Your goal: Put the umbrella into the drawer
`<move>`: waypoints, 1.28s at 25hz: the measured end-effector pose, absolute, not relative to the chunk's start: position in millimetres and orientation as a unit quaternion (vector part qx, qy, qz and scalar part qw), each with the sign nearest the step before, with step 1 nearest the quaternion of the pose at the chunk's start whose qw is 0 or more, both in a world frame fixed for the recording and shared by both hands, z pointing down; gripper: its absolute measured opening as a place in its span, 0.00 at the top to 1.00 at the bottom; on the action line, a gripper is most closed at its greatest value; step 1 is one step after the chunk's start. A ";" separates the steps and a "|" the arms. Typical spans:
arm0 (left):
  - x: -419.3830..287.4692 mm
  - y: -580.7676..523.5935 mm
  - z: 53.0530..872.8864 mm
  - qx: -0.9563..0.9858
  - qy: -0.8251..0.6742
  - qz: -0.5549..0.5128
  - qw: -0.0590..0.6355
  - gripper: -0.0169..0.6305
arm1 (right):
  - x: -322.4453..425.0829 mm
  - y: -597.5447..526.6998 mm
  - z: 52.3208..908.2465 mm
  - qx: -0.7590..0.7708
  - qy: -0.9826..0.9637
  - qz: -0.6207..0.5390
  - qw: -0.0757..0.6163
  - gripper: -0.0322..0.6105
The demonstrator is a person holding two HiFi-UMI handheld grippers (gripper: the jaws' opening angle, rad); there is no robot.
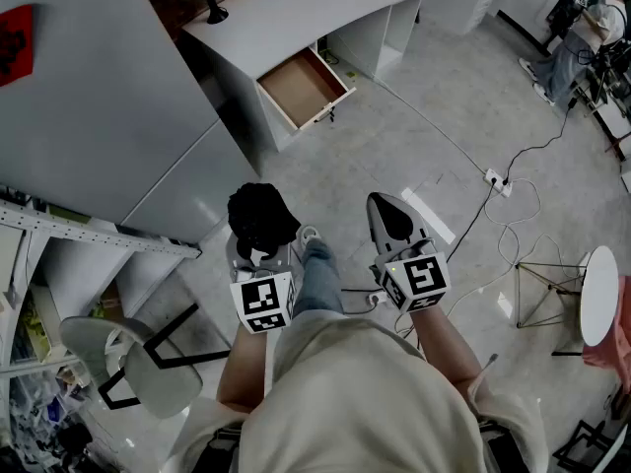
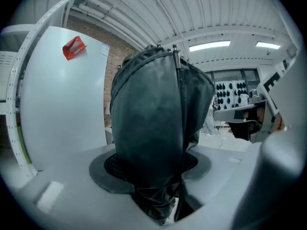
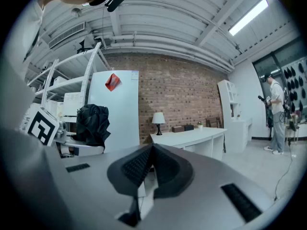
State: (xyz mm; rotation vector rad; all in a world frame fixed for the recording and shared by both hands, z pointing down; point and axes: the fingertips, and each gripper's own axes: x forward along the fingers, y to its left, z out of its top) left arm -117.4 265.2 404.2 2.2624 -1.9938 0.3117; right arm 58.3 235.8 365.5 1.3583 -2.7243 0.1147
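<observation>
Grasping one black umbrella (image 2: pixel 153 123) between its fingers, the left gripper (image 1: pixel 261 252) faces one open drawer (image 1: pixel 301 87) well ahead, while the right gripper (image 1: pixel 386 210) is clenched, empty.

Head view looks steeply down from above. Both gripper views look roughly level along their jaws: the left sits close against the umbrella (image 2: pixel 153 123), also seen centre left in the right view.

Creased-cloth umbrella (image 2: pixel 153 128) (faintly glossy)
</observation>
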 end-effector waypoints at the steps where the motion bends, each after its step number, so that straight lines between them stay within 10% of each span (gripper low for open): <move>1: -112.2 281.3 401.9 0.746 -0.656 0.104 0.057 0.59 | 62.4 252.3 364.4 0.446 -0.893 0.039 0.047 0.95; 28: -91.9 391.8 364.7 0.761 -0.641 0.096 0.033 0.59 | 101.9 373.4 342.5 0.472 -0.881 0.016 0.040 0.94; 32: -97.2 379.3 371.5 0.760 -0.641 0.098 0.037 0.59 | 89.0 367.5 351.9 0.447 -0.893 0.031 0.047 0.72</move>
